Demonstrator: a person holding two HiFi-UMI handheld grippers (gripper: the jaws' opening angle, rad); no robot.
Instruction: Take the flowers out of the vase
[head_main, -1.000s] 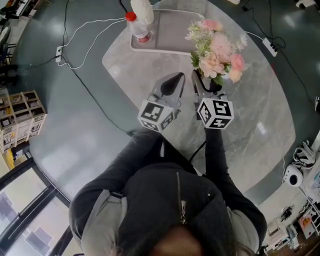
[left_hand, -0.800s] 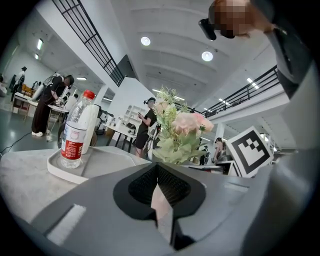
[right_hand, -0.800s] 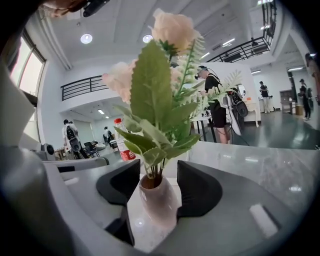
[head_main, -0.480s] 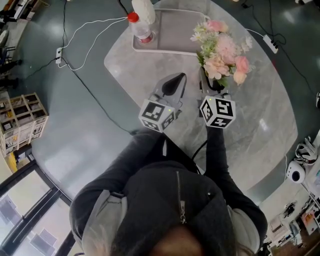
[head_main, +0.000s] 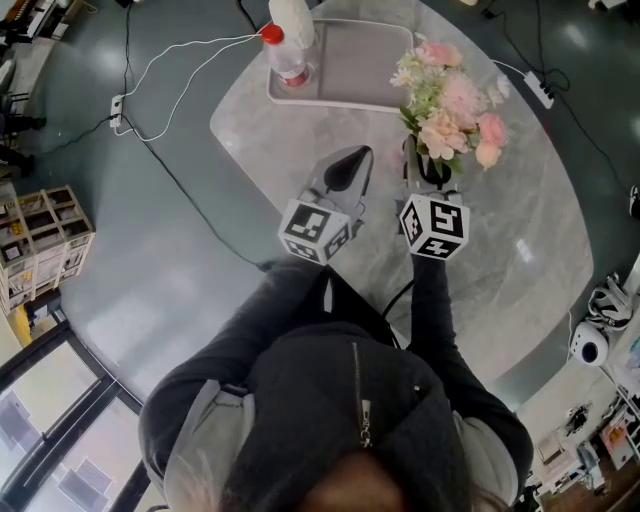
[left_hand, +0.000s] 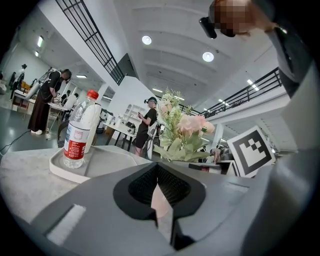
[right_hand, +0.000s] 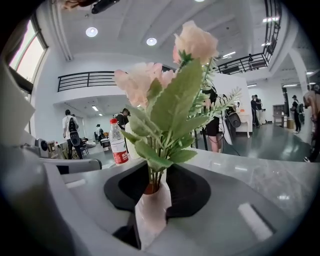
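Nothing is out yet: the flowers (head_main: 450, 95) stand in the vase (right_hand: 150, 210) as the right tongs (head_main: 425, 165) close on its neck, while the left tongs (head_main: 347, 160) are pinched together and empty.

Flowers (head_main: 452, 95), upper right of the head view: pale pink and cream blooms, green leaves. Vase (right_hand: 150, 212): whitish pink, reddish-brown at the mouth. Table (head_main: 290, 150): light grey, marble veining. Tray (head_main: 350, 60): pale grey. Bottle (head_main: 287, 60): clear, red cap, red label. Left gripper (head_main: 350, 158) and right gripper (head_main: 425, 170), its jaws closing with the vase between them: grey bodies, black pads, white cubes with black square markers. Floor (head_main: 60, 150): dark blue-grey, white cable (head_main: 190, 45) across it. Person's jacket (head_main: 330, 420): black, grey sleeves.
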